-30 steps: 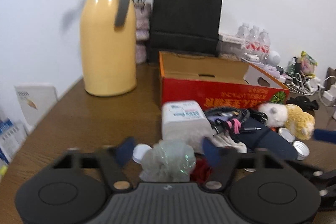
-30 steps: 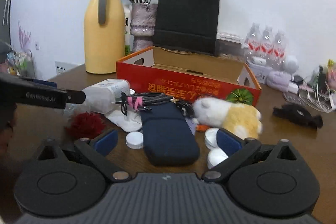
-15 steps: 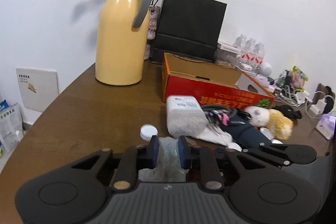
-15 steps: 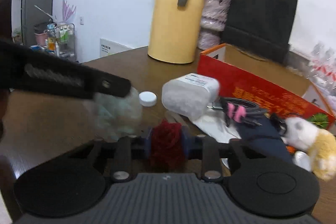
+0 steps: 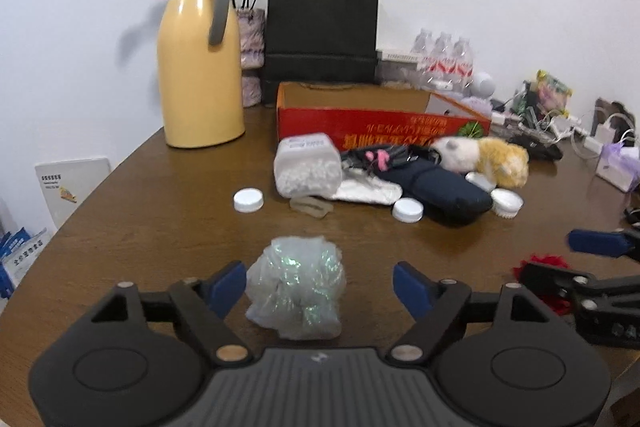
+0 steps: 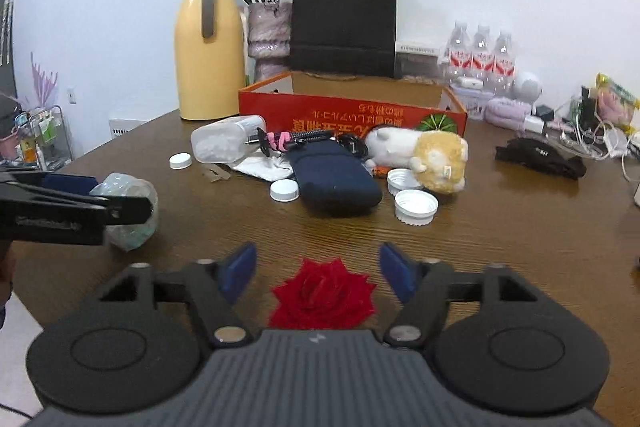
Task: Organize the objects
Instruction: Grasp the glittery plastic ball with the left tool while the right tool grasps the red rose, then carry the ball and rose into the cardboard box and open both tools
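Note:
A crumpled clear plastic bag [image 5: 296, 291] lies on the brown table between the fingers of my left gripper [image 5: 320, 285]. Its jaws are opening; the left pad sits close to the bag and the right pad stands well clear. A red fabric rose [image 6: 322, 293] rests on the table between the fingers of my right gripper [image 6: 318, 267], whose jaws are also opening with neither pad pressing on it. In the left wrist view the rose [image 5: 540, 263] shows at the far right beside the right gripper's fingers [image 5: 596, 241].
Farther back lie a white container [image 5: 308, 169], dark blue pouch [image 5: 440, 187], plush toy [image 5: 484, 155], coiled cable [image 6: 296, 139] and several white caps. Behind them stand a red cardboard box [image 5: 380, 125], yellow thermos jug [image 5: 200, 67], black paper bag [image 5: 322, 27] and water bottles [image 6: 480, 55].
Both grippers drew back toward the near side of the table, shut on the bag and the rose, then opened. The two things now lie free between the fingers.

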The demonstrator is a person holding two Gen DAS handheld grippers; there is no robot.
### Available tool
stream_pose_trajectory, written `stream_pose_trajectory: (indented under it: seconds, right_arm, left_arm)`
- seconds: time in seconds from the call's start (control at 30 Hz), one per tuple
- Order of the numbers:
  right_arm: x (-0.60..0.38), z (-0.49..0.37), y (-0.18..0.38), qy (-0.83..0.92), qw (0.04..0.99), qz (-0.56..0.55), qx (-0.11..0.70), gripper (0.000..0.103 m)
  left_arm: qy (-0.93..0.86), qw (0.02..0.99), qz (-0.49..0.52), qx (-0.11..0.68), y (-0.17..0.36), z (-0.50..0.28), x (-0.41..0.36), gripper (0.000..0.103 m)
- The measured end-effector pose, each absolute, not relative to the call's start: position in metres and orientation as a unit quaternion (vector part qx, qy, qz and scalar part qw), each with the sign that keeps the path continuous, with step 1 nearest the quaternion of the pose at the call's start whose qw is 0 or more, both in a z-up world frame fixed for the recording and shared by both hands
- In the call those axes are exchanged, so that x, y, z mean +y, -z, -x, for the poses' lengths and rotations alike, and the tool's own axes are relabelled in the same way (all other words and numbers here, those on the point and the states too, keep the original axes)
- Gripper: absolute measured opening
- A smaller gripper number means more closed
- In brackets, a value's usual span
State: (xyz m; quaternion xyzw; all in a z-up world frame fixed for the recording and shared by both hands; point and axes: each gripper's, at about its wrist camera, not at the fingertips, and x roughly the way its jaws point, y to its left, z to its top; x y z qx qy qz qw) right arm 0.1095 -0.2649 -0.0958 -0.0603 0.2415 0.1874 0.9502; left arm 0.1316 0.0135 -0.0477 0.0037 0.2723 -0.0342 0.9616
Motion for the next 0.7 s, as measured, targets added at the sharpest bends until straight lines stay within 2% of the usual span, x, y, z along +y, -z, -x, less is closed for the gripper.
stream_pose_trajectory:
  seconds: [0.13,0.2,0.23,0.27,0.3,0.37,0.43,0.6,0.7]
  right_arm:
    - [-0.255,-0.115,0.106,-0.171,0.948,0.089,0.253,0.075]
    - [-0.255,-0.121,0.110,-0.165,0.946,0.090,0.264,0.071]
    - [-0.256,-0.121,0.112,-0.163,0.946,0.089,0.265,0.069]
    - [-0.257,-0.121,0.113,-0.161,0.947,0.088,0.265,0.066]
    - [-0.259,-0.121,0.113,-0.161,0.947,0.086,0.264,0.062]
    - [-0.265,-0.121,0.112,-0.168,0.946,0.076,0.267,0.044]
    - [-0.271,-0.123,0.109,-0.177,0.945,0.062,0.268,0.036]
    - [-0.285,-0.138,0.083,-0.195,0.948,0.043,0.248,0.034]
    - [-0.299,-0.164,0.049,-0.229,0.948,0.021,0.220,0.034]
  left_arm:
    - [0.017,0.959,0.001,0.283,0.053,-0.136,0.018,0.077]
    - [0.013,0.959,0.000,0.285,0.055,-0.137,0.020,0.063]
    - [0.011,0.957,0.000,0.291,0.058,-0.139,0.021,0.051]
    - [0.011,0.954,0.001,0.299,0.059,-0.141,0.021,0.044]
    - [0.011,0.954,0.003,0.300,0.060,-0.141,0.022,0.044]
    - [0.014,0.957,0.004,0.291,0.055,-0.139,0.022,0.041]
    - [0.026,0.959,0.008,0.281,0.045,-0.139,0.021,0.041]
    - [0.078,0.962,0.027,0.261,0.010,-0.161,0.020,0.041]
    - [0.115,0.959,0.027,0.258,-0.018,-0.198,0.018,0.041]
